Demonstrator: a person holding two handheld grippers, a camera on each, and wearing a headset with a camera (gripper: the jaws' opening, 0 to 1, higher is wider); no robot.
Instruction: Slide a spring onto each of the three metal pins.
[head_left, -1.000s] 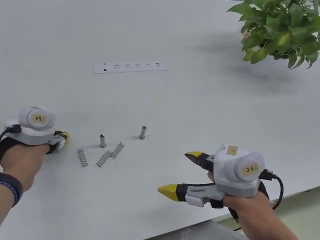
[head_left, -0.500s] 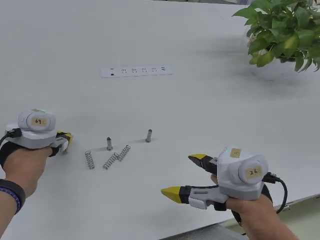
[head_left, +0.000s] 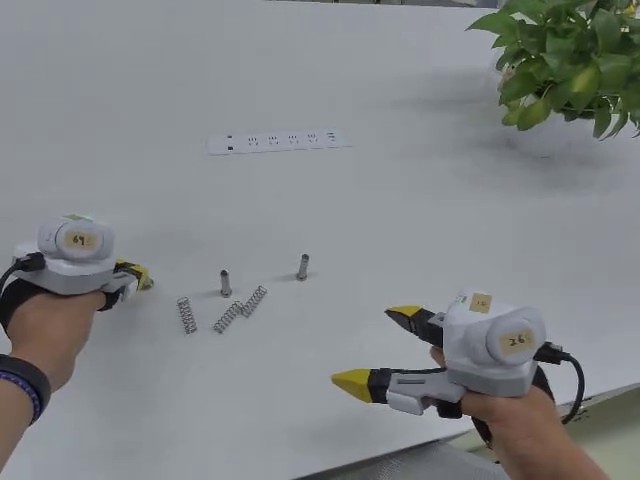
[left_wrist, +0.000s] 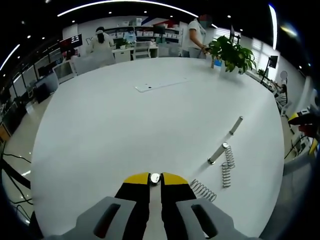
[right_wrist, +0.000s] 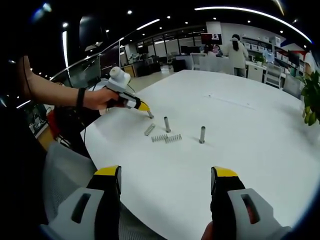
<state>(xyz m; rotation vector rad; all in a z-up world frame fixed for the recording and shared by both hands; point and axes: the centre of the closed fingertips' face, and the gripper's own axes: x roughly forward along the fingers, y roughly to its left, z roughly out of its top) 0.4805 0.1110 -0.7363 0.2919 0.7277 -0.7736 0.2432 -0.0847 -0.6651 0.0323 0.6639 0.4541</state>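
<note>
Three springs (head_left: 228, 317), three pins (head_left: 225, 283), one pin gripped.
Head view: the springs lie just beside two upright pins on the white table (head_left: 420, 220); a power strip (head_left: 278, 142) and a plant (head_left: 570, 55) sit beyond. Left gripper view: the left gripper (left_wrist: 155, 175) is pinched on the third pin (left_wrist: 155, 178). Right gripper view: the right gripper (right_wrist: 165, 175) gapes wide and empty, with the springs well ahead.

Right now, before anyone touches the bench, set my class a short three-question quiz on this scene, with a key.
1. How many springs lie on the table?
2. True or false: the right gripper is shut.
3. What does the left gripper hold: A a spring, B a pin, C nothing?
Key: 1 three; 2 false; 3 B.
</note>
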